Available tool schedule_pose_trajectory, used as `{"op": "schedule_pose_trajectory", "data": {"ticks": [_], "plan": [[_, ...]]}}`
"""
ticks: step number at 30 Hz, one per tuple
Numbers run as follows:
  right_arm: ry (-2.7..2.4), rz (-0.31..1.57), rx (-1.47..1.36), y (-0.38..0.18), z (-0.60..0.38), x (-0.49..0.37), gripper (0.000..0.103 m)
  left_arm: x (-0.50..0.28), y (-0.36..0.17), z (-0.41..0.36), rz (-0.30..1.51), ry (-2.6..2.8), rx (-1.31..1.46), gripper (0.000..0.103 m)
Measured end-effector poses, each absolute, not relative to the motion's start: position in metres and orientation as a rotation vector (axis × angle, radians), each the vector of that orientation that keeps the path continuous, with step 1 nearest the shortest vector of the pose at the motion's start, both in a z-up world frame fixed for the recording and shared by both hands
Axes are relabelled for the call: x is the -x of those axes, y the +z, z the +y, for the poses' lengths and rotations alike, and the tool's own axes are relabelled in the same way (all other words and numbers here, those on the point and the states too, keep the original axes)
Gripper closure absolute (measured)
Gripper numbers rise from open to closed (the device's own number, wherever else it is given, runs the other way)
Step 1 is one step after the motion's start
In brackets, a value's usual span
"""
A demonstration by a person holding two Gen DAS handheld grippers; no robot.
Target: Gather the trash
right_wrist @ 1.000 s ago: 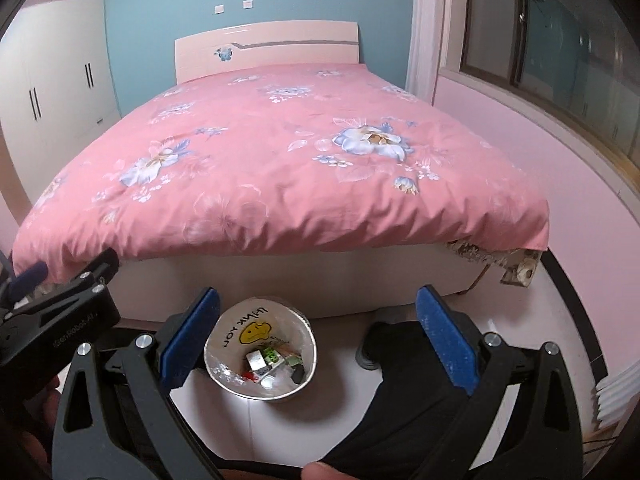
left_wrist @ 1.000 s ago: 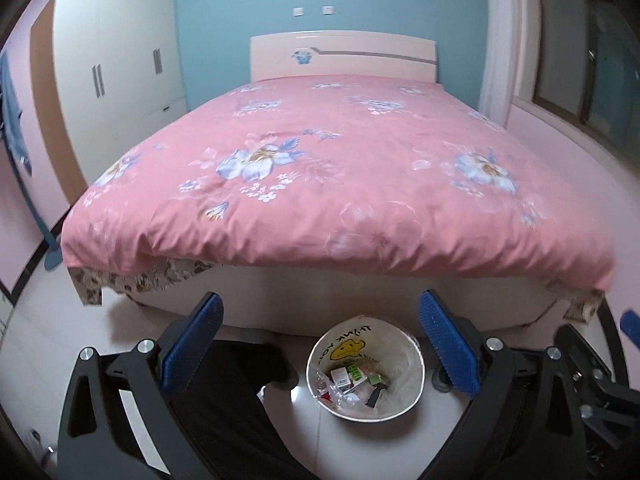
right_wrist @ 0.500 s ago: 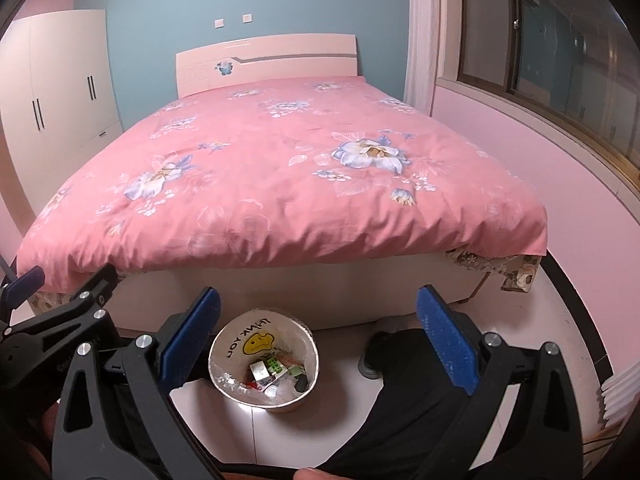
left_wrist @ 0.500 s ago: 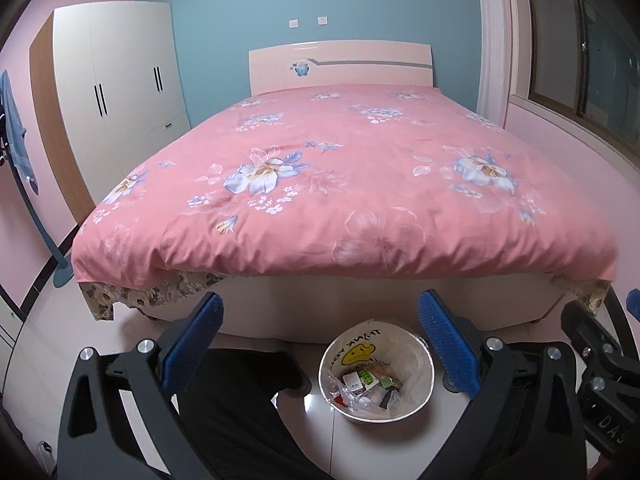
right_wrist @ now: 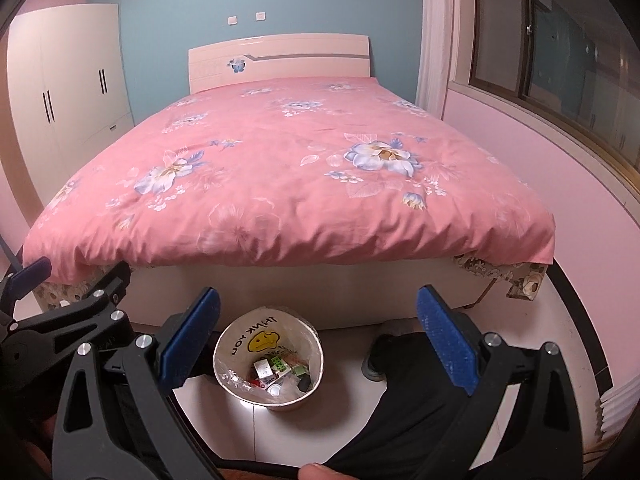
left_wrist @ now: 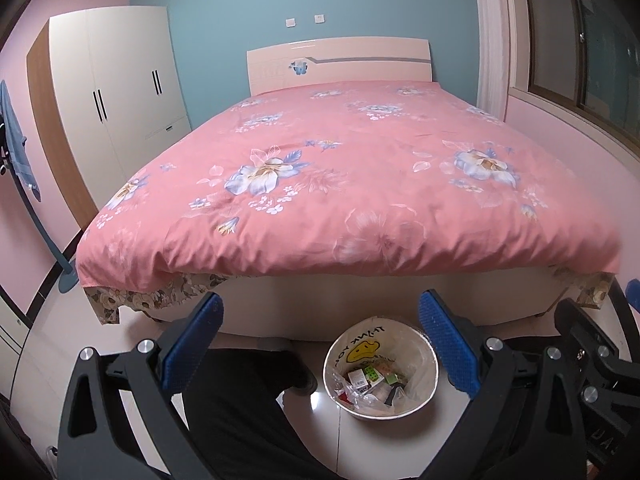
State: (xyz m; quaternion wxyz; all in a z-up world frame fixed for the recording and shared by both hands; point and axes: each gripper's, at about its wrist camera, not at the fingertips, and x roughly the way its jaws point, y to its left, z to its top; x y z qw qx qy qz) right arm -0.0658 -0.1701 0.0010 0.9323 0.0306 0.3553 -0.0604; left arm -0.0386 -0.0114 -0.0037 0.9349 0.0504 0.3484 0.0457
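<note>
Both the left gripper (left_wrist: 320,344) and right gripper (right_wrist: 316,336) hang spread apart and empty above the trash bin (left_wrist: 380,376). Risk: leaving while unseen trash remains, since the bed (left_wrist: 360,184) looks clear.

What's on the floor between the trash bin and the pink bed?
Nothing: in both wrist views only bare shiny white floor tile runs from the trash bin to the white bed base under the pink bedspread. The bin stands just before it.
</note>
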Motion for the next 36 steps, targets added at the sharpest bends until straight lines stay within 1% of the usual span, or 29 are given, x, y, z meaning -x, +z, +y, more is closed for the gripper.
{"op": "schedule_pose_trajectory", "data": {"ticks": [36], "plan": [[-0.093,0.72,-0.027,0.0006,-0.1783,0.0619,0.007,0.036,-0.0034,-0.0104,0.73,0.09,-0.103,0.004]]}}
